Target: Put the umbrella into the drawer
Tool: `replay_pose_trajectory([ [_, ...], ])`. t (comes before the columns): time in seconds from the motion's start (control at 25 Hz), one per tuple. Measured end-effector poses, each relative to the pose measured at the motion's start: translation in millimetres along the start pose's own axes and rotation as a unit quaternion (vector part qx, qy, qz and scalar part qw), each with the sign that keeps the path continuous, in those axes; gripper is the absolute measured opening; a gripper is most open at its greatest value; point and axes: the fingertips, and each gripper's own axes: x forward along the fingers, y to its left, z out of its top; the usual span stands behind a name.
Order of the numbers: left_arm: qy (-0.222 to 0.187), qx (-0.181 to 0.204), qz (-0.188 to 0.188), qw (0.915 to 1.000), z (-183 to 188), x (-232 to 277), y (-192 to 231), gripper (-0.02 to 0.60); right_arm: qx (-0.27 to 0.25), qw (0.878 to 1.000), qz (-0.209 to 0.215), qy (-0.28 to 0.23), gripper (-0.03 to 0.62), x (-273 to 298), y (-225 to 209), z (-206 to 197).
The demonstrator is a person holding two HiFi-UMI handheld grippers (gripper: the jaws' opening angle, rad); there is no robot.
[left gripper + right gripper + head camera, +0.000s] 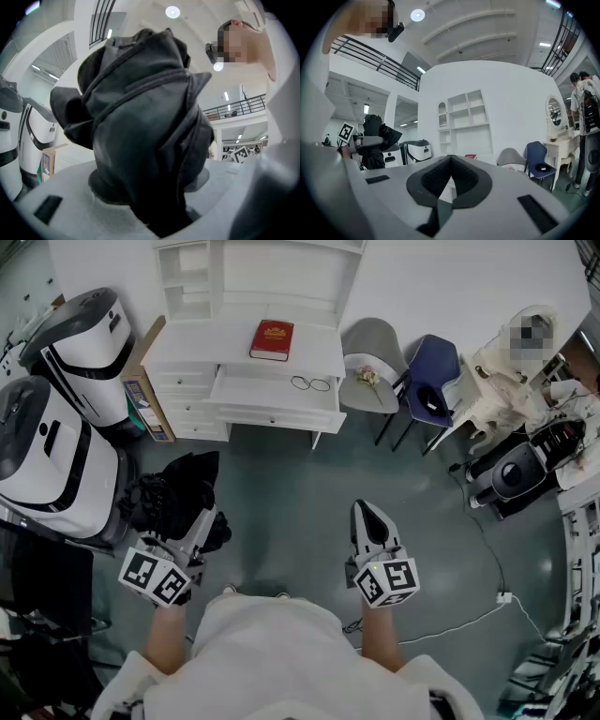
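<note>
A black folded umbrella (178,488) is bunched in my left gripper (206,519), low at the left of the head view. In the left gripper view the umbrella (140,117) fills the middle, and the left gripper (150,187) is shut on its lower part, one pad (101,185) on each side. My right gripper (367,510) is shut with nothing in it, and its jaws meet at the tip (450,161). The white desk's drawer (272,415) stands pulled open ahead, well beyond both grippers. The right gripper view also shows the umbrella (375,136) at its left.
A red book (272,339) lies on the white desk (187,343), and glasses (316,383) lie in the open drawer. A grey chair (370,371) and a blue chair (431,381) stand to the desk's right. Big white machines (56,427) and a cardboard box (141,390) are at the left.
</note>
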Motion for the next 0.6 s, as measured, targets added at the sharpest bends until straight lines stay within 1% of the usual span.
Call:
replay_pose_trajectory([
  [0.16, -0.002, 0.002, 0.006, 1.0000, 1.3, 9.1, -0.4, 0.268, -0.004, 1.000, 0.013, 0.002, 0.000, 7.9, -5.4, 3.1],
  [0.36, 0.001, 0.003, 0.019, 0.9998, -6.7, 10.2, -1.8, 0.268, -0.002, 0.999, 0.033, 0.005, 0.000, 15.4, -10.0, -5.5],
  [0.48, 0.002, 0.006, 0.030, 0.9995, -9.8, 8.1, -5.0, 0.268, -0.021, 0.999, 0.047, -0.004, 0.002, 16.7, -9.4, -4.5],
  [0.6, 0.006, 0.006, 0.041, 0.9991, -15.7, 7.4, -6.8, 0.268, -0.032, 0.998, 0.061, 0.002, 0.002, 19.2, -9.3, -10.2],
])
